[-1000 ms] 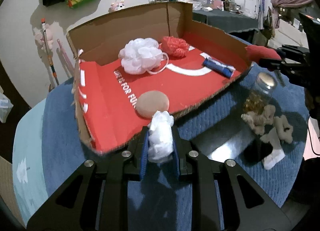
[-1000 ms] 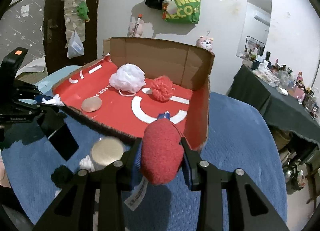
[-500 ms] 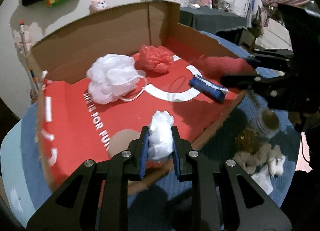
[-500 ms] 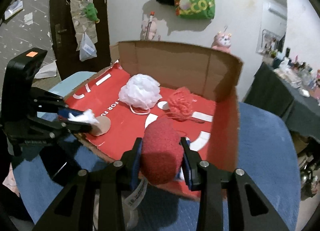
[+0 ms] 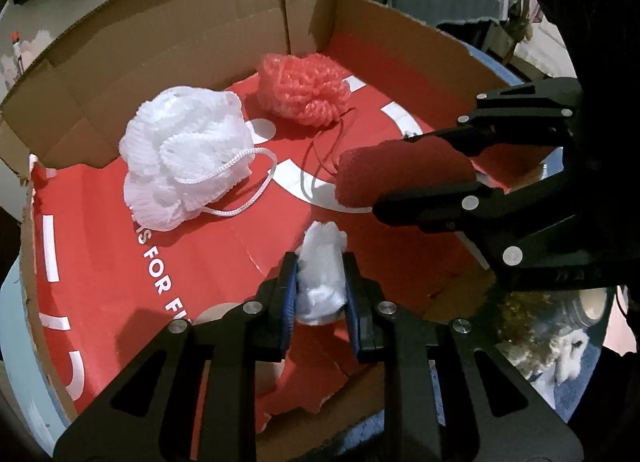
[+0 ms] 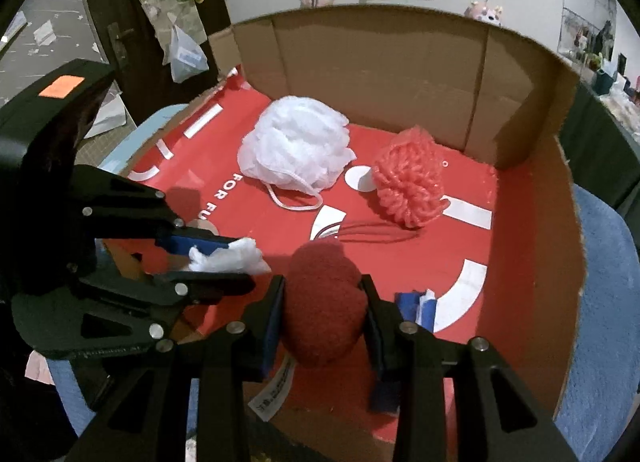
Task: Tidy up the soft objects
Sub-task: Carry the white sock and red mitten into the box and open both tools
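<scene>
My left gripper (image 5: 322, 262) is shut on a white fluffy wad (image 5: 324, 266), held over the red floor of the cardboard box (image 5: 180, 42). From the right, my right gripper (image 5: 360, 178) reaches into the same box, shut on a dark red plush piece (image 5: 400, 174) with a label tag (image 6: 272, 390). In the right wrist view the red plush (image 6: 324, 302) sits between the jaws of the right gripper (image 6: 324, 282), and the left gripper (image 6: 248, 262) with its white wad (image 6: 228, 260) is just to its left. A white bath pouf (image 5: 184, 158) and a coral pouf (image 5: 304, 90) lie deeper in the box.
A blue and white packet (image 6: 420, 306) lies on the box floor right of the right gripper. A tan round pad (image 5: 212, 314) peeks out beneath the left gripper. Outside the box, on the blue cloth (image 6: 600, 302), stand a jar (image 5: 588, 302) and pale soft pieces (image 5: 568, 354).
Both grippers have moved forward from outside the box rim to over its red floor, each keeping its load. They now sit close together.
</scene>
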`<action>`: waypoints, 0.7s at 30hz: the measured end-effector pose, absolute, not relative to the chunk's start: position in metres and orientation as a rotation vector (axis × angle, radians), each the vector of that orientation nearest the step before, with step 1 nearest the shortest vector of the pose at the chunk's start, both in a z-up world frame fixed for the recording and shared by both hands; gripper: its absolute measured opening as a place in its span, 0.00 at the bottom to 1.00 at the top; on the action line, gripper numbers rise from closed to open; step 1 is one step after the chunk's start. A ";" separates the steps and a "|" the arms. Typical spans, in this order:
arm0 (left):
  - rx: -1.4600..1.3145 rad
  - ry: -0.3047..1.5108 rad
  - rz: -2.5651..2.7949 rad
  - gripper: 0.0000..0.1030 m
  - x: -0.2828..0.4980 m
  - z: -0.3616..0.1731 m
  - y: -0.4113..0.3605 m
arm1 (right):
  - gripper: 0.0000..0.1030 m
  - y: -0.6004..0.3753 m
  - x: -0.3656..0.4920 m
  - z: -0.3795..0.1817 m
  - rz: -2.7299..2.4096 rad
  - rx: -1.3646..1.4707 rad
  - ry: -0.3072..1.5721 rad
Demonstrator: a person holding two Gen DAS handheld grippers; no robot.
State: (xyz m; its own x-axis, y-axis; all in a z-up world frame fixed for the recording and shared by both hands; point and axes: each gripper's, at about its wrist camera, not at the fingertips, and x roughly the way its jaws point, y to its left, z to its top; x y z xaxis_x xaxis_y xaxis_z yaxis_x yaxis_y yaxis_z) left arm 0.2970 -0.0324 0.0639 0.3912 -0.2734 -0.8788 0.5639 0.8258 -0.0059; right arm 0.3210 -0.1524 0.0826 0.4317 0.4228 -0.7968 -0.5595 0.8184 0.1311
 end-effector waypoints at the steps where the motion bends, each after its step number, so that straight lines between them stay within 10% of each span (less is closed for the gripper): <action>1: 0.315 1.046 -0.544 0.19 0.298 0.063 -0.032 | 0.37 -0.152 0.323 0.081 0.615 -0.162 0.948; 21: 0.333 1.089 -0.546 0.22 0.311 0.058 -0.038 | 0.41 -0.147 0.336 0.061 0.606 -0.194 1.008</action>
